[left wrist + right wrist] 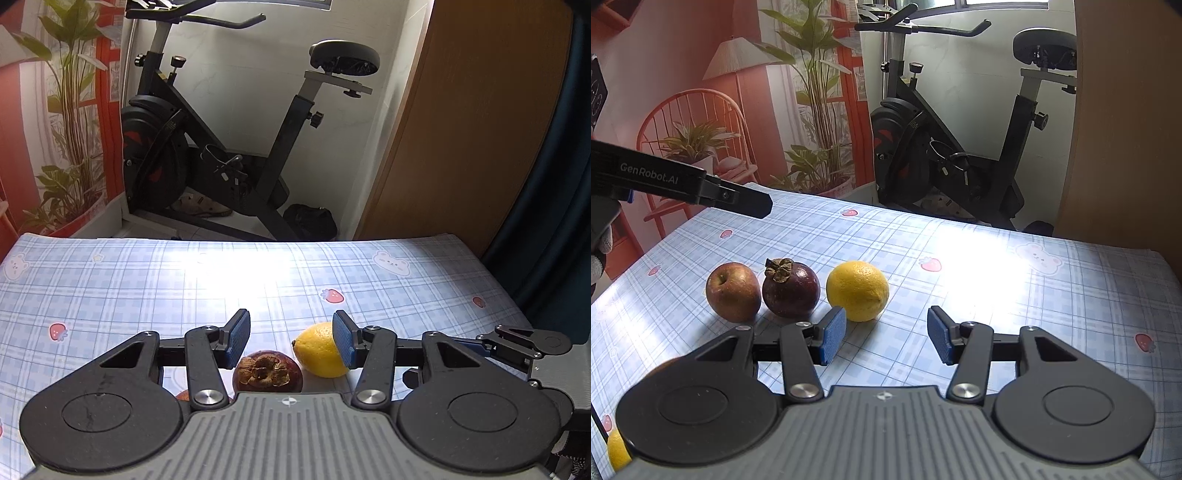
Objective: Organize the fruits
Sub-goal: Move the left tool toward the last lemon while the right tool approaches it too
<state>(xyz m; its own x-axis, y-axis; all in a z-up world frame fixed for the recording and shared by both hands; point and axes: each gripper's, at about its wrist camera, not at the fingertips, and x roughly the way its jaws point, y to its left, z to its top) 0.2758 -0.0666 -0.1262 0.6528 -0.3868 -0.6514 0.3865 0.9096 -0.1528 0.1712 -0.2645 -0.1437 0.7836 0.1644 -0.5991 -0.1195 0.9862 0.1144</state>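
Note:
A red-brown apple (733, 291), a dark purple mangosteen (790, 290) and a yellow lemon (857, 290) stand in a row on the blue plaid tablecloth (997, 295). My right gripper (886, 334) is open and empty, just in front and right of the lemon. My left gripper (291, 339) is open and empty, above the row; the mangosteen (267, 373) and lemon (319, 350) show below its fingers. The left gripper also shows in the right wrist view (701, 188), high at the left. A second lemon (617, 452) peeks out at the bottom left.
An exercise bike (229, 140) stands beyond the table's far edge (258, 240). A wooden panel (472, 129) rises at the right. A printed backdrop with plants (720, 110) lies to the left. The right gripper's tip (524, 343) shows at the right.

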